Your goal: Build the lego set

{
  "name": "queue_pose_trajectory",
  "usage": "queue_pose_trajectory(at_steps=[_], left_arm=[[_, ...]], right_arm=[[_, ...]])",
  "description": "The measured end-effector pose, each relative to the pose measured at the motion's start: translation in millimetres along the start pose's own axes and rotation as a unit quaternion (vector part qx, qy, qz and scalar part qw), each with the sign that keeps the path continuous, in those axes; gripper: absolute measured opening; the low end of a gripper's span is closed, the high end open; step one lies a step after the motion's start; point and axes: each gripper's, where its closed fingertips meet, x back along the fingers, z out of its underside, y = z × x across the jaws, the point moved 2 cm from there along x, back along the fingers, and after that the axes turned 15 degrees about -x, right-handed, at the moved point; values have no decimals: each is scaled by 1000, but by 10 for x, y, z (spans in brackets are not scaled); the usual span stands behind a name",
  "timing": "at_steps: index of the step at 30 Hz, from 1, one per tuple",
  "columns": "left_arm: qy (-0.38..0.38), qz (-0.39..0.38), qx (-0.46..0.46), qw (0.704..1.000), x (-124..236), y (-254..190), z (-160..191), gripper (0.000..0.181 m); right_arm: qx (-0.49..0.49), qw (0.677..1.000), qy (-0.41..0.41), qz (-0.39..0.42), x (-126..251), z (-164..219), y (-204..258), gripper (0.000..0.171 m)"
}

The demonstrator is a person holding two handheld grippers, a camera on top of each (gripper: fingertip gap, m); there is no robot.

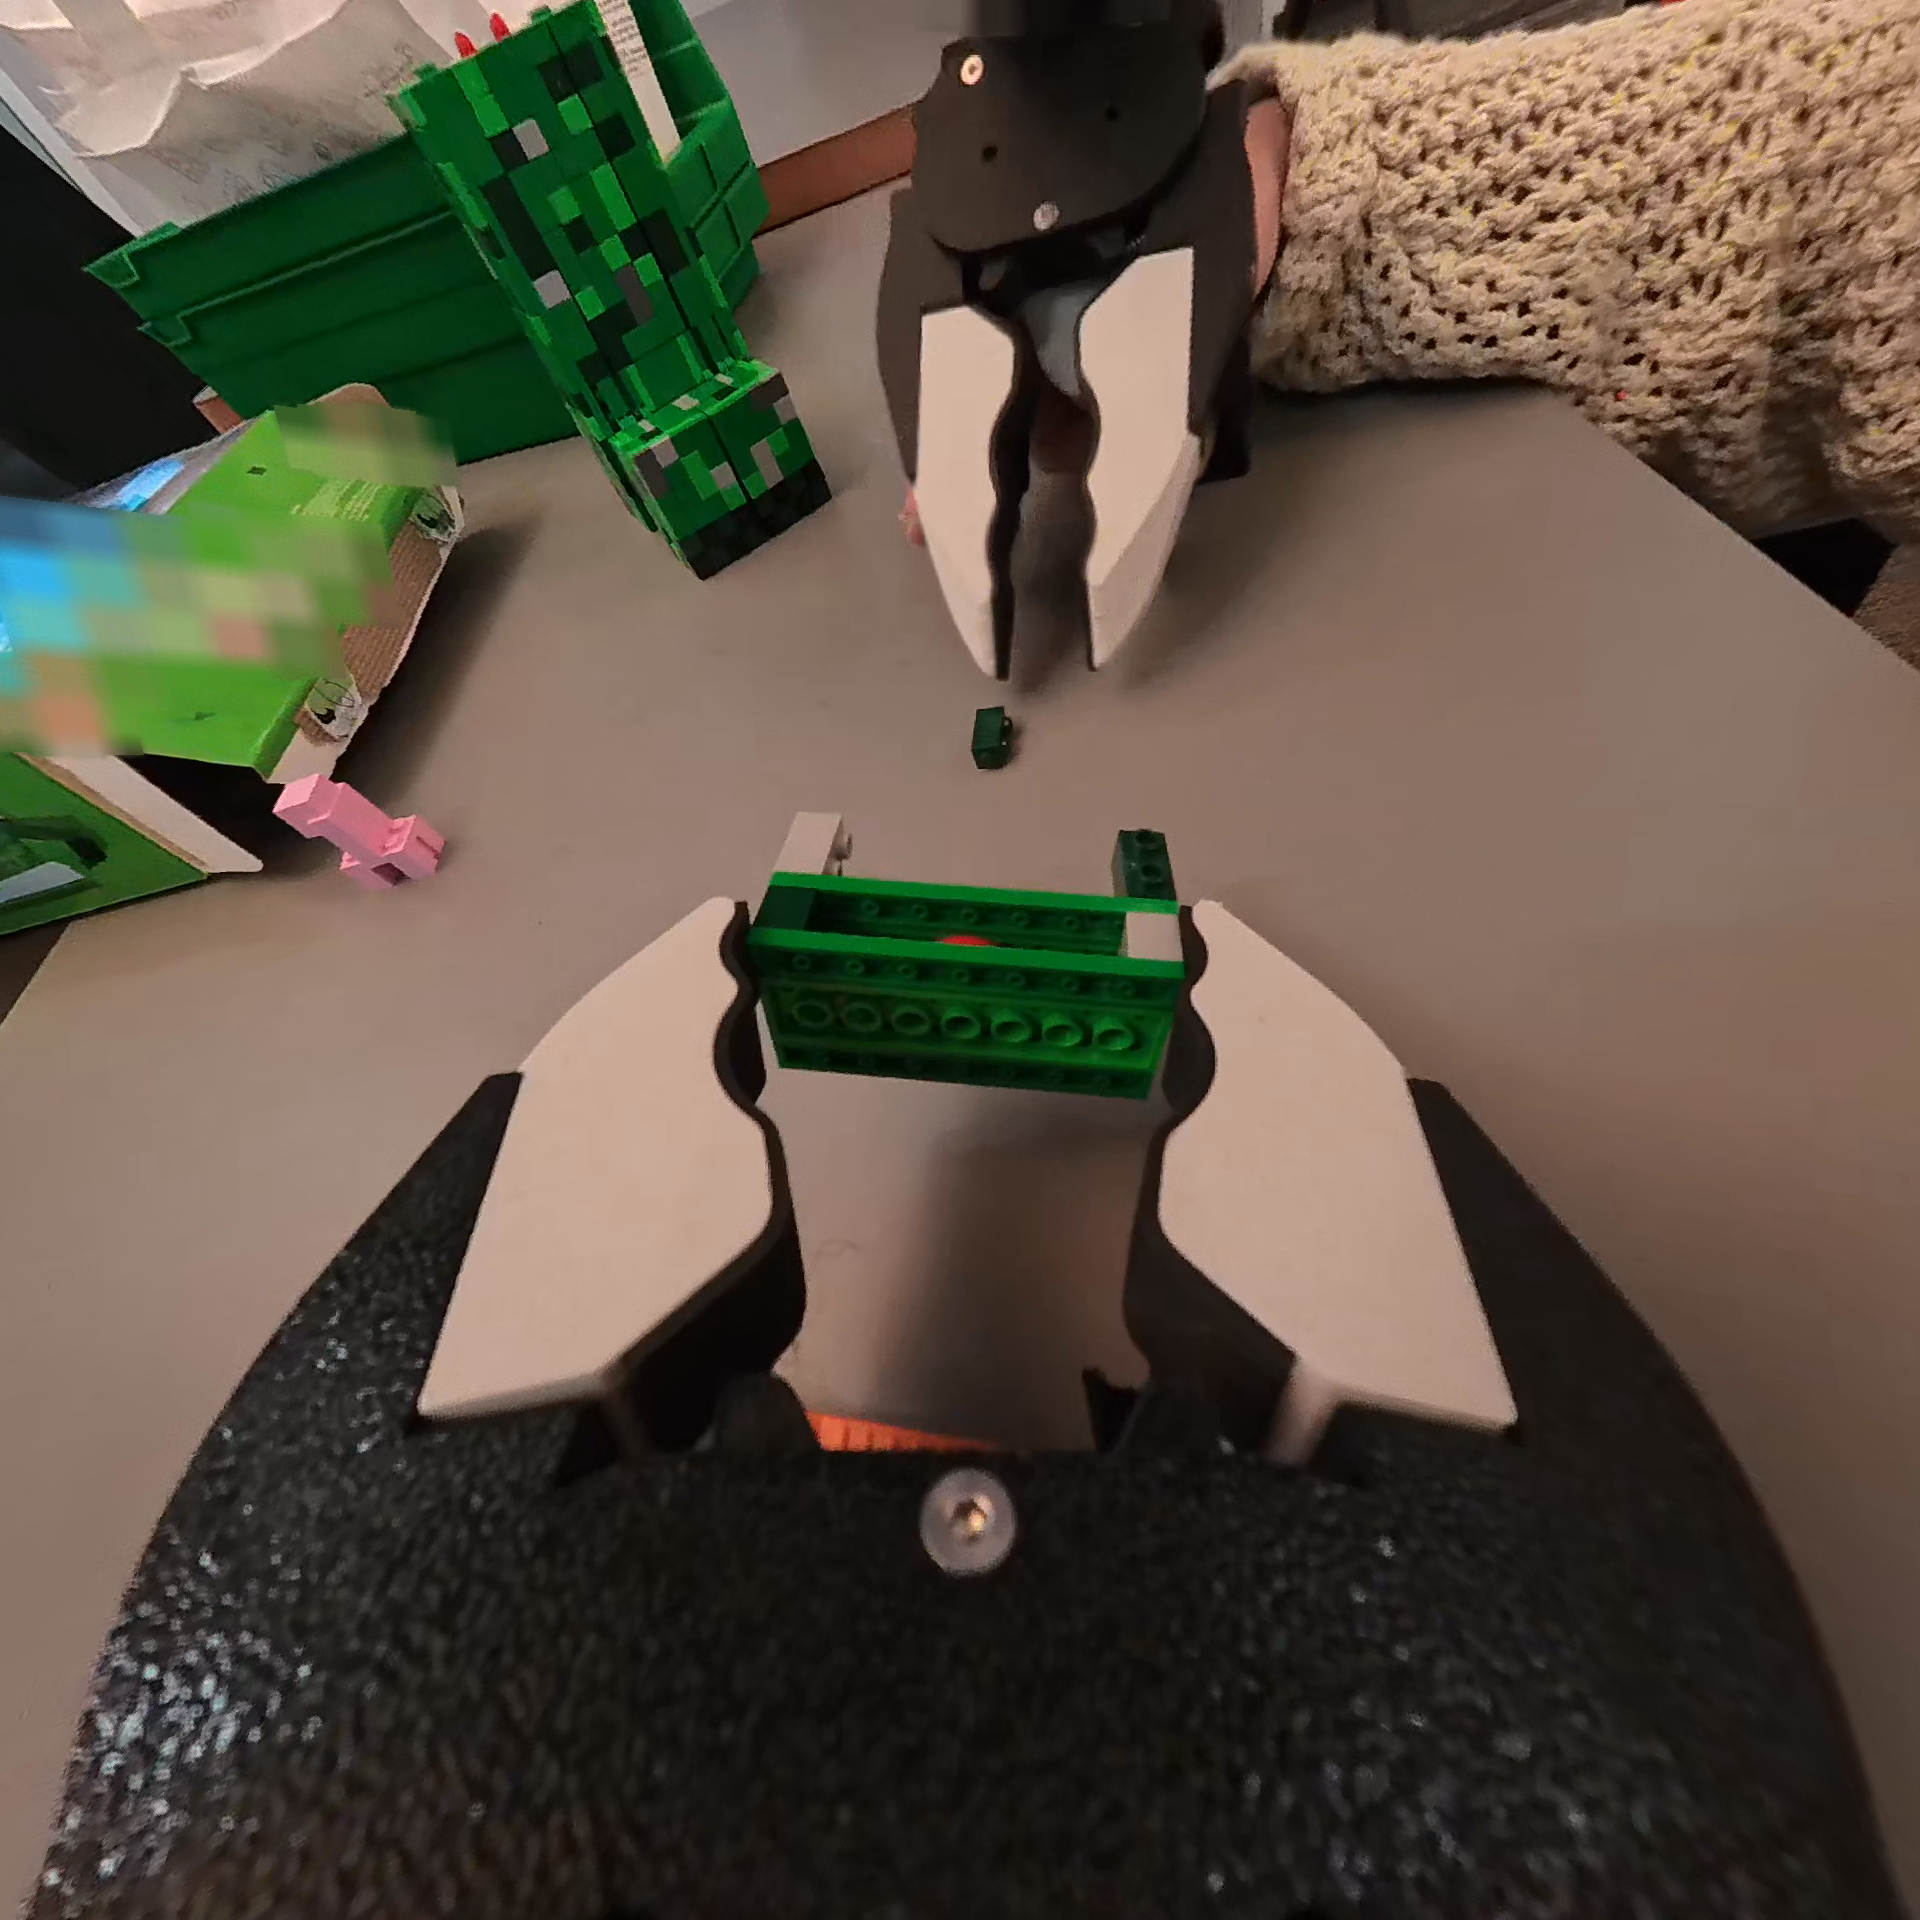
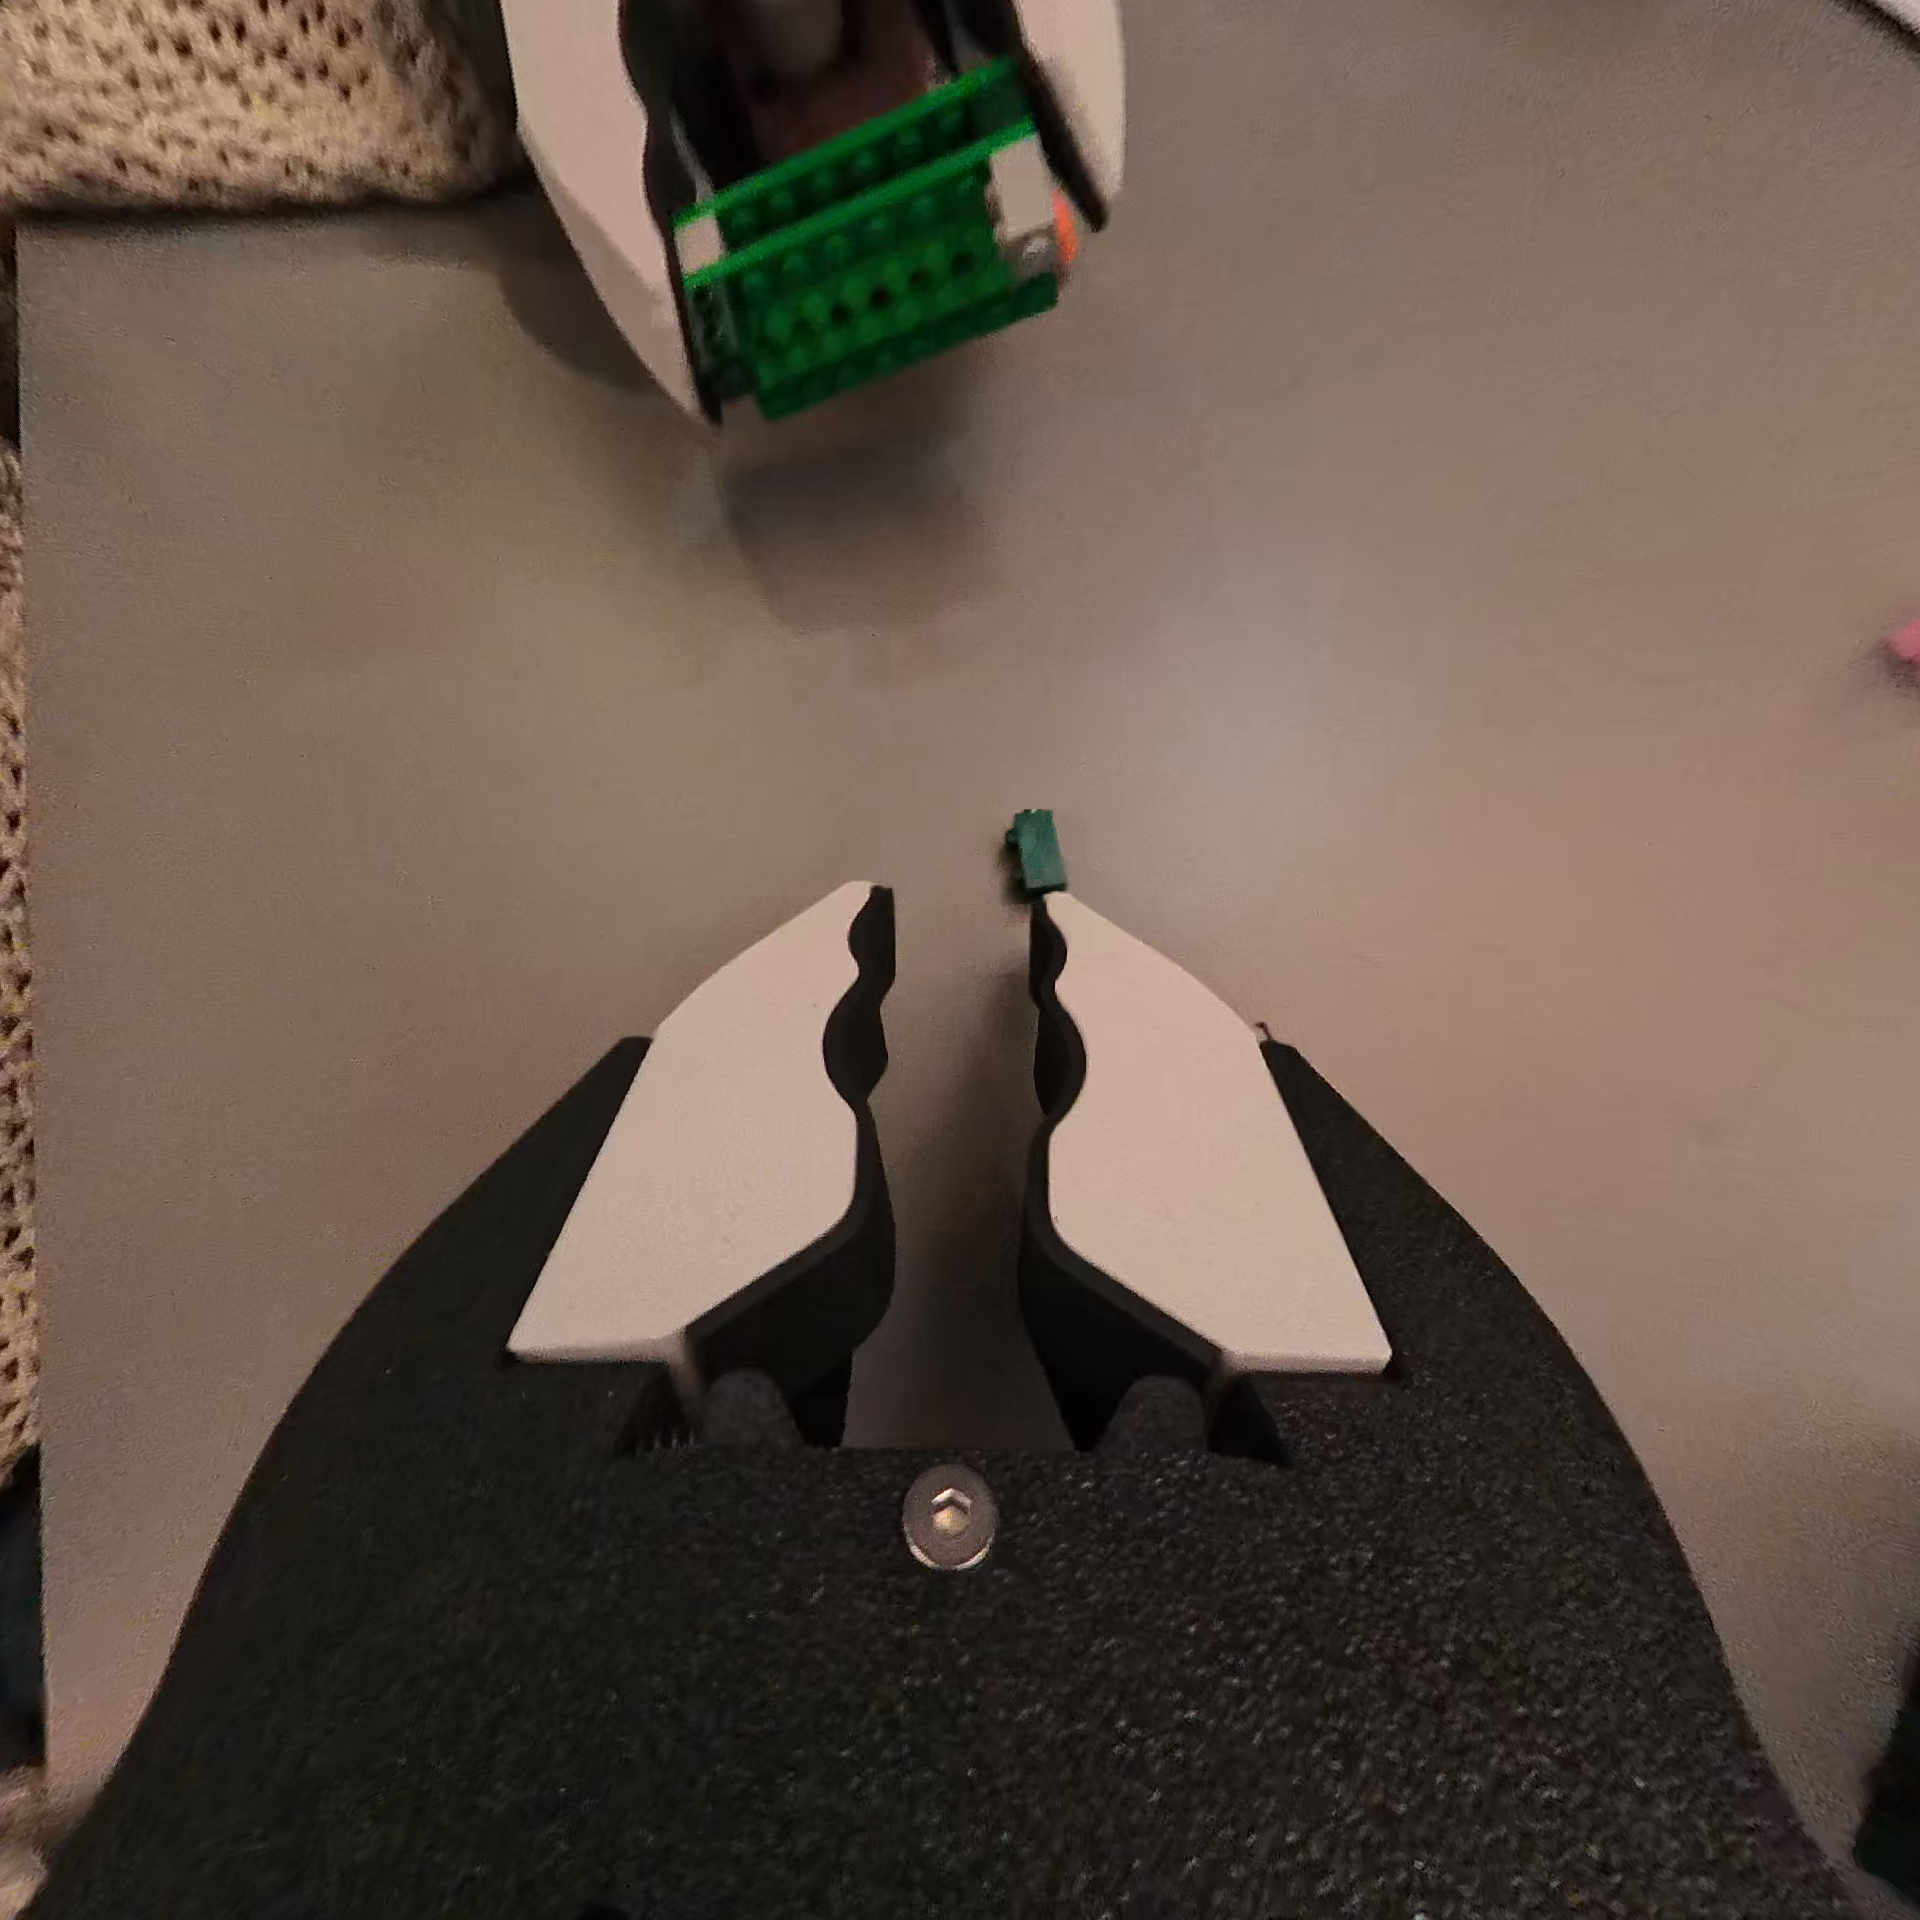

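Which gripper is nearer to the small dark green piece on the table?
Right. The right gripper has its tips just beside the small dark green piece; the left gripper, holding the green assembly, is farther away.

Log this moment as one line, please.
left tool: shut on green brick assembly | right tool: open, empty | dark green piece: on table, at right tool's tip

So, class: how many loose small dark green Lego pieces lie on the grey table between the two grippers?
1: the dark green piece lies just off the right gripper tip. Others may be hidden.
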Motion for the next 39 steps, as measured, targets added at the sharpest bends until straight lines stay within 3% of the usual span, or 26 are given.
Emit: queue_pose_trajectory(at_steps=[13, 17, 24, 27, 30, 35, 37, 39], left_arm=[[-2, 5, 6, 1000, 6, -1, -5, 76], [-2, 6, 5, 1000, 5, -3, -4, 76], [3, 8, 0, 1000, -4, -17, 1, 76], [3, 8, 0, 1000, -4, -18, 1, 76], [2, 8, 0, 1000, -3, -16, 0, 76], [0, 7, 0, 1000, 3, -14, -3, 76], [-3, 7, 0, 1000, 8, -14, -8, 76], [-6, 7, 0, 1000, 14, -15, -12, 76]], right_arm=[[41, 998, -3, 53, 40, 34, -69, 23], [44, 998, 15, 35, -47, -5, -106, 19], [71, 992, 104, 26, -148, -23, -106, 9], [74, 978, 197, 8, -66, 18, -104, 9], [28, 929, 367, -27, 152, 125, -33, 9], [-46, 775, 630, -5, 496, 236, -16, 9], [-39, 715, 698, 19, 524, 277, -22, 9], [3, 696, 717, 43, 431, 278, -86, 15]])
